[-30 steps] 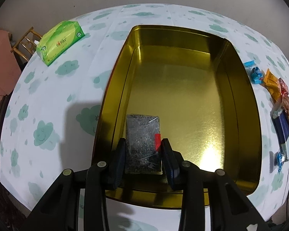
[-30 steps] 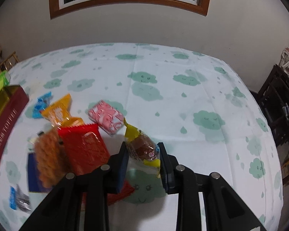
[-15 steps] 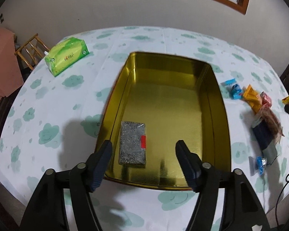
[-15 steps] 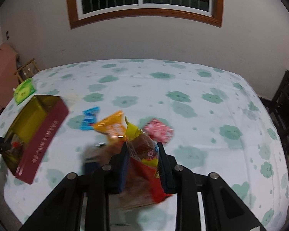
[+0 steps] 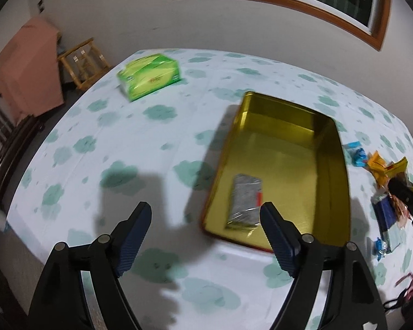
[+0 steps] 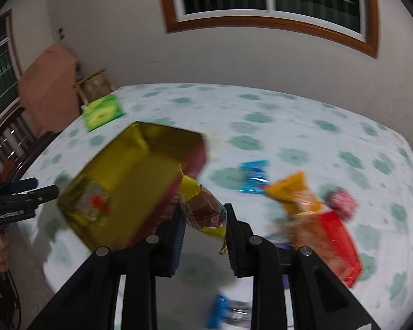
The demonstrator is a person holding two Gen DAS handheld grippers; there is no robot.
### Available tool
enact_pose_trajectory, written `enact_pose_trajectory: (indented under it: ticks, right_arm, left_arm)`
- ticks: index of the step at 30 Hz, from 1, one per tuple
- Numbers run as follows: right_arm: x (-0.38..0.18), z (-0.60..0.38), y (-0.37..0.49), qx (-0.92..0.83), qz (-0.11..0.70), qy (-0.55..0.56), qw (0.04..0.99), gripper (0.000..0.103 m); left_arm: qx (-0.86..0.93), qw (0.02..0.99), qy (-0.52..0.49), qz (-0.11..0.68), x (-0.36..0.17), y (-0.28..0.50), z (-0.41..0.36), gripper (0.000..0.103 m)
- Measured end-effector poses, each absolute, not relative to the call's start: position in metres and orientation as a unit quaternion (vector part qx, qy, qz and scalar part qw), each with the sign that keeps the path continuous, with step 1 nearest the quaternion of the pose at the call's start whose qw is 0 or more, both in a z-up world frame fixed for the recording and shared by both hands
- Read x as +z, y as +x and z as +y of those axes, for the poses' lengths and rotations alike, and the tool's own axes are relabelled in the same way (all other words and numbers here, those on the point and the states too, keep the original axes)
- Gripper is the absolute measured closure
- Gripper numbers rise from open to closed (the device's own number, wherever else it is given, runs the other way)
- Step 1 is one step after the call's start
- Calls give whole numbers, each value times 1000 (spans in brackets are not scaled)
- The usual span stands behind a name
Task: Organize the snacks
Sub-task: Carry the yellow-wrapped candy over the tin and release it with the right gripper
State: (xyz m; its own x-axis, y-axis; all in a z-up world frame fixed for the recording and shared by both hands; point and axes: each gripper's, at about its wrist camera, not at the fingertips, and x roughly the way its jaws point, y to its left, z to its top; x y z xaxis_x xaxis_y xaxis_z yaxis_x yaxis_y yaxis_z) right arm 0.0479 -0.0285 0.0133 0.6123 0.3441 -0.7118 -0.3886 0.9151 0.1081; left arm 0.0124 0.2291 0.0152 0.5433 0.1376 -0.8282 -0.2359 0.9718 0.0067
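A gold tin [image 5: 325, 148] with red outer walls sits on the cloud-print table; it also shows in the right wrist view [image 6: 140, 148]. A grey foil packet [image 5: 245, 198] lies in its near left corner. My left gripper [image 5: 206, 225] is open and empty, drawn back over the table left of the tin. My right gripper [image 6: 203, 225] is shut on a brown snack in a clear yellow-ended wrapper [image 6: 203, 211], held in the air by the tin's right wall. It shows at the right edge of the left wrist view [image 5: 404, 192].
Loose snacks lie right of the tin: a blue packet [image 6: 253, 178], an orange one [image 6: 291, 192], a pink one [image 6: 341, 200], a red one [image 6: 336, 236]. A green tissue box [image 5: 148, 77] sits far left. A wooden chair [image 5: 81, 60] stands beyond the table.
My left gripper let go of the grey packet in the tin, opened and pulled back to the left. My right gripper lifted the brown snack and carried it left toward the tin.
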Motion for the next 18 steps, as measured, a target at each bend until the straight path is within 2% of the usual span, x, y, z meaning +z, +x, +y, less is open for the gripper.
enact_pose_trajectory:
  ticks: [18]
  right_arm:
    - [-16,73,50,275,414,-111,860,76]
  left_arm:
    - [179,858,-90,472,9,-15,275,25]
